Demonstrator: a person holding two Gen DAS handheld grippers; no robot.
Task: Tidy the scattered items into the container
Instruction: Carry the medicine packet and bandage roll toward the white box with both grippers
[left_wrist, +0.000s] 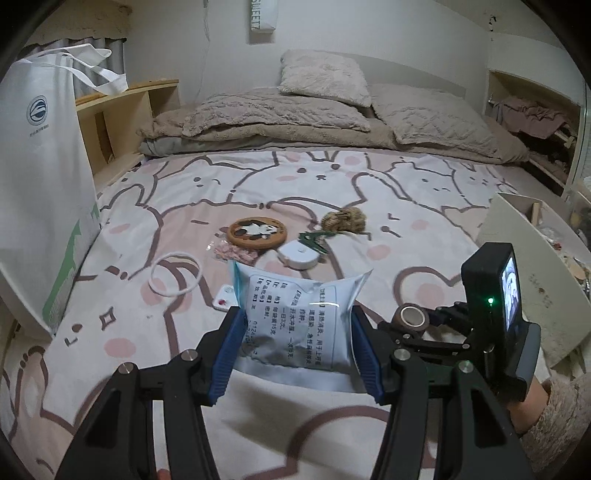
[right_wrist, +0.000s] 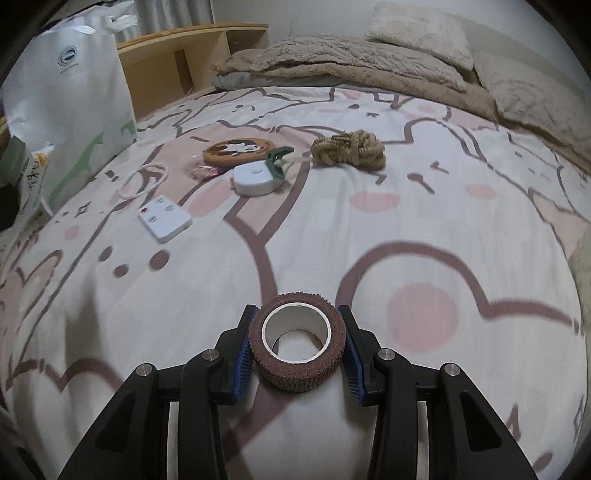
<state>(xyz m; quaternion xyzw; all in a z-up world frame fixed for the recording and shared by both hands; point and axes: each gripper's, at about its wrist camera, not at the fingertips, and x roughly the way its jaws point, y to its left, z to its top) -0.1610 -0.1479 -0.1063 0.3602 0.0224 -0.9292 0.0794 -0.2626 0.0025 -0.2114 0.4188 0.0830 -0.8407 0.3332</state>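
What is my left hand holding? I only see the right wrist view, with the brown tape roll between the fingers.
Observer: The left gripper is shut on a pale blue sachet with printed text.
Operator: Where is the container?
Observer: An open white box sits just right of the right gripper and its brown tape roll.
Operator: Anything inside?
Observer: Small items, too blurred to name.

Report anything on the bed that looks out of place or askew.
Small items lie strewn mid-bed: a panda coaster, white tape measure, green clip, rope bundle, white ring and remote. Nothing looks spilled or damaged.
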